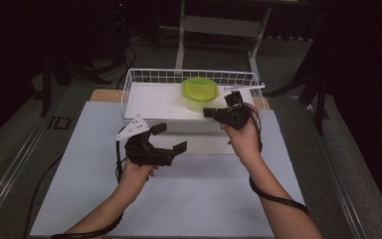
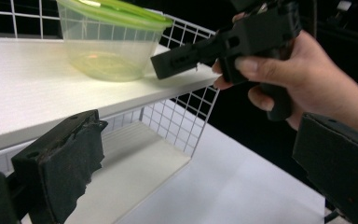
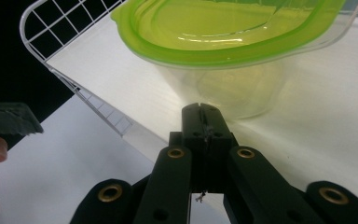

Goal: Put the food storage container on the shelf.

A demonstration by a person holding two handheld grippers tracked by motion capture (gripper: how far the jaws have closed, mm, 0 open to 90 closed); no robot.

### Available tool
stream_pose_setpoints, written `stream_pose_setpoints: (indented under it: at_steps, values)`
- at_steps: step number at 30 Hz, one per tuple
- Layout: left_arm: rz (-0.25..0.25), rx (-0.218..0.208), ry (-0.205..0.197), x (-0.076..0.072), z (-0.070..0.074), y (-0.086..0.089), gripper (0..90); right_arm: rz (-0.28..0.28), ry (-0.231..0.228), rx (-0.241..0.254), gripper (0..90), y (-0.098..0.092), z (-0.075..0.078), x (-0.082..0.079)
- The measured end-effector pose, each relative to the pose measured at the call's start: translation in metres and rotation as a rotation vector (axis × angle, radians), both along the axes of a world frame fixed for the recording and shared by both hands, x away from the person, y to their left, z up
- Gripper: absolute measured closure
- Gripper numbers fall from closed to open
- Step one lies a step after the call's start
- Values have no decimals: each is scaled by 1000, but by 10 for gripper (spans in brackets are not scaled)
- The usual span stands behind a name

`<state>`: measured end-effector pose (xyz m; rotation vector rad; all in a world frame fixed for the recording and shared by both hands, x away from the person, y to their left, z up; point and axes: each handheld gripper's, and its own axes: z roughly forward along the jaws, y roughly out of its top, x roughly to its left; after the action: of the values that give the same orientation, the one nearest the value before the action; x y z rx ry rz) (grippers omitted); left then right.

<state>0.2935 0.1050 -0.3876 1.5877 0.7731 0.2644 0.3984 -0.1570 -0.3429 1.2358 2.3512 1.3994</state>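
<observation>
Right claw [image 1: 210, 112] closed beside green-lidded tub [image 1: 199, 93], left claw [image 1: 169, 137] wide, apparently empty

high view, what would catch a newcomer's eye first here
The green-lidded clear container stands out, sitting on the white board inside the wire basket. The right gripper, shut, points at it from just in front, while the left gripper hangs open over the pale table.
</observation>
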Motion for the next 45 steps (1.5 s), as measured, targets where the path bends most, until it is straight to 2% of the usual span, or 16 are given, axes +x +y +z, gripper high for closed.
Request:
stream_pose_setpoints:
  at_steps: [5, 9, 12, 14, 15, 16, 17, 19, 21, 24, 28, 31, 36, 40, 43, 45]
  values:
    - [-4, 6, -20, -4, -2, -1, 23, 30, -22, 11, 891, 0, 1, -14]
    - [-33, 13, -38, -8, -1, -2, 23, 70, -75, 11, 813, -1, 5, -35]
    - [-41, 5, -60, -13, 2, -2, 23, 85, -129, 20, 659, -3, 6, -51]
    - [-41, 20, -74, -16, 4, -2, 23, 85, -156, 15, 571, -4, 5, -59]
    - [-42, 22, -83, -17, 5, -2, 23, 85, -169, 18, 493, -4, 4, -62]
    - [-41, 21, -88, -19, 5, -2, 23, 81, -182, 19, 470, -5, 2, -66]
    - [-44, 24, -98, -20, 5, -2, 23, 80, -187, 21, 456, -6, 1, -68]
    - [-43, 19, -109, -23, 5, -1, 23, 94, -195, 44, 351, -10, -3, -75]
    - [-51, 19, -120, -26, 3, 0, 23, 111, -186, 64, 295, -13, -7, -79]
    - [-54, 45, -138, -29, 0, -1, 23, 121, -200, 75, 191, -18, -19, -87]
    - [-72, 75, -154, -33, -5, -3, 23, 103, -195, 91, 187, -23, -27, -90]
    - [-90, 105, -166, -38, -10, -5, 23, 105, -205, 74, 173, -28, -34, -95]
    - [-117, 108, -164, -46, -19, -4, 23, 101, -223, 24, 172, -37, -52, -107]
    - [-119, 103, -156, -50, -27, -1, 23, 105, -217, 29, 173, -45, -67, -114]
    - [-128, 123, -147, -54, -35, 1, 23, 113, -224, 12, 173, -49, -76, -117]
    - [-132, 129, -144, -56, -39, 2, 23, 108, -233, 20, 173, -54, -80, -121]
